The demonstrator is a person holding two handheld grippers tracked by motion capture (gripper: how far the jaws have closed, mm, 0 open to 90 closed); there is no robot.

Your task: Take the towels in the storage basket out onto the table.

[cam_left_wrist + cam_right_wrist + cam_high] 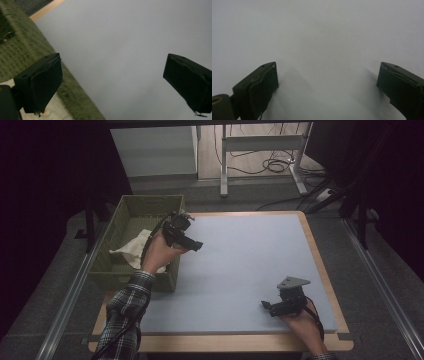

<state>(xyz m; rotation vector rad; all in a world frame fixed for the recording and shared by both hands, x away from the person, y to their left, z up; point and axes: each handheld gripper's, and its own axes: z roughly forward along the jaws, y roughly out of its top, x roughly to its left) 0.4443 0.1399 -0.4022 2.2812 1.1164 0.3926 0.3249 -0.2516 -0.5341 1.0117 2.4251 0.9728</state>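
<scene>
High view placed the right gripper (pixel 266 305) nearest, low over the front right of the grey mat (pixel 240 270) on the worktop (pixel 327 285), held in a hand (pixel 302 325); its own view showed its fingers (pixel 259 87) spread wide with bare mat between them. Farther back on the left, the left gripper (pixel 197 245) hung at the mat's left edge, just beside the green basket (pixel 150 202), its fingers (pixel 45 80) also wide apart and holding nothing. A white cloth (pixel 132 249) lay crumpled inside the basket, just beside the left hand (pixel 160 252).
</scene>
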